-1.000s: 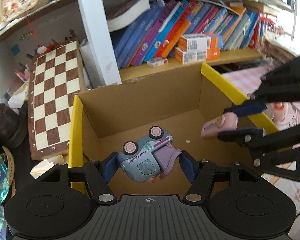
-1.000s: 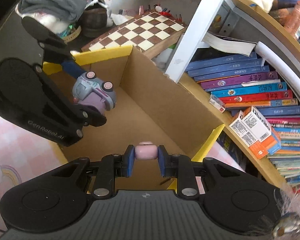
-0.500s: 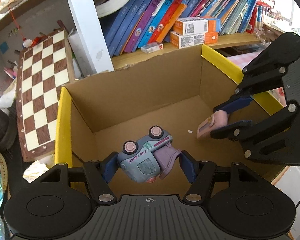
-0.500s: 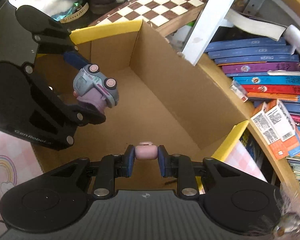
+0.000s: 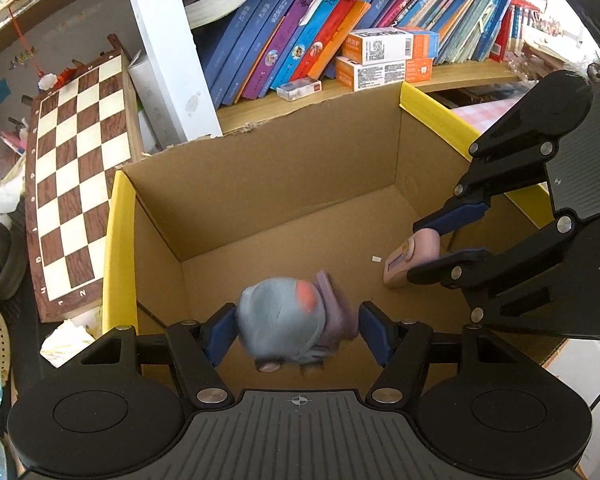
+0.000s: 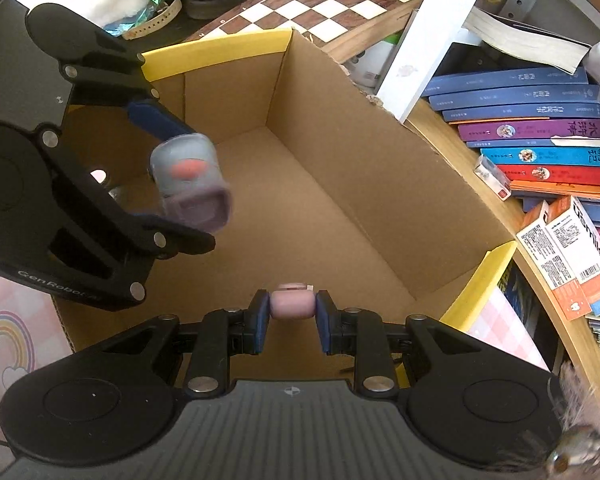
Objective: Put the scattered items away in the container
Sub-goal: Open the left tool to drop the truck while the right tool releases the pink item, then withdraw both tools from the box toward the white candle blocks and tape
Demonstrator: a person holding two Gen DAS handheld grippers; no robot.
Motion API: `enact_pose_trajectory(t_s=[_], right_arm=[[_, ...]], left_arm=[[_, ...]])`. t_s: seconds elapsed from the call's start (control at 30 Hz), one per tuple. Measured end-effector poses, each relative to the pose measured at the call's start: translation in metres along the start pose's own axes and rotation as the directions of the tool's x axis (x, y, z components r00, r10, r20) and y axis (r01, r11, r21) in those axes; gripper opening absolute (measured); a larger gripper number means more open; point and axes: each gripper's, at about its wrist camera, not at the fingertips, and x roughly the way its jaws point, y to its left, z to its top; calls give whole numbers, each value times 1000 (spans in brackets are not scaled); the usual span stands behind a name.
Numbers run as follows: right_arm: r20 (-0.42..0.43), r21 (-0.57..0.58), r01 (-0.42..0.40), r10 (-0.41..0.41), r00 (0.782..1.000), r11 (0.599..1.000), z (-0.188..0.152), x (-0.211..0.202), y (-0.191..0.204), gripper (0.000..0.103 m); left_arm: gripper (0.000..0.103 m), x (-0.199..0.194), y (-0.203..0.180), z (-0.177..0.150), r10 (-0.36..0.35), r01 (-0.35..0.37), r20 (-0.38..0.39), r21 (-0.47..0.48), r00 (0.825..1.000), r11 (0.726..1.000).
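Toy truck point(image 5: 286, 316) blurred between parted left gripper point(image 5: 296, 330), right gripper point(image 6: 289, 314) clamping pink toy point(image 6: 292, 305)

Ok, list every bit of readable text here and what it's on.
"GenRobot.AI": body of the left gripper.
"水浒传": spine of the purple book.
"西游记": spine of the blue book.
Toy truck lettering: motion-blurred, unreadable.
Orange boxes: large word unclear, fine print too small.
Other spines: too small.
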Motion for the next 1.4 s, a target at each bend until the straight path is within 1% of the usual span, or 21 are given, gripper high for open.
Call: enact_pose_trajectory(t_s=[0.2,0.3,0.4,0.47,0.5,0.57,0.67,0.87,1.03,1.3,1.4], right_arm=[[-7,5,3,-3,1000,1000,0,1,-1,23],[1,6,9,-9,1000,1000,0,-2,0,26],[16,16,23,-23,1000,1000,0,-8,-2,31],[27,29,32,-33,999,999,0,-13,-3,37],[34,36,37,-38,999,999,0,-16,-4,37],[47,49,47,-50,998,998,0,-22,-5,41],[71,73,63,-68,995,995,-2,-34,-6,45],[130,150,76,-95,987,986,-9,-65,-9,49],[176,191,86,-121,977,978,-19,-94,-7,51],[228,244,96,-154,962,965,-40,-134,3,53],[240,265,95,-160,958,960,-49,-145,7,54]], left_arm=[[68,-2,0,-1,10,-10,5,-1,1000,1000],[69,-5,0,-1,10,-10,14,-2,1000,1000],[69,-10,0,-1,16,-16,25,3,1000,1000],[70,-14,-1,-1,20,-20,32,2,999,1000],[70,-17,-1,-1,22,-22,37,1,999,1000],[71,-23,-1,-1,26,-26,50,-2,998,1000],[74,-33,-2,-1,34,-33,75,-8,997,999],[75,-58,-4,-2,49,-47,121,-17,991,999],[75,-81,-9,-4,60,-57,158,-25,986,998],[76,-112,-24,-8,55,-53,210,-18,976,998],[81,-122,-31,-10,53,-51,226,-13,973,999]])
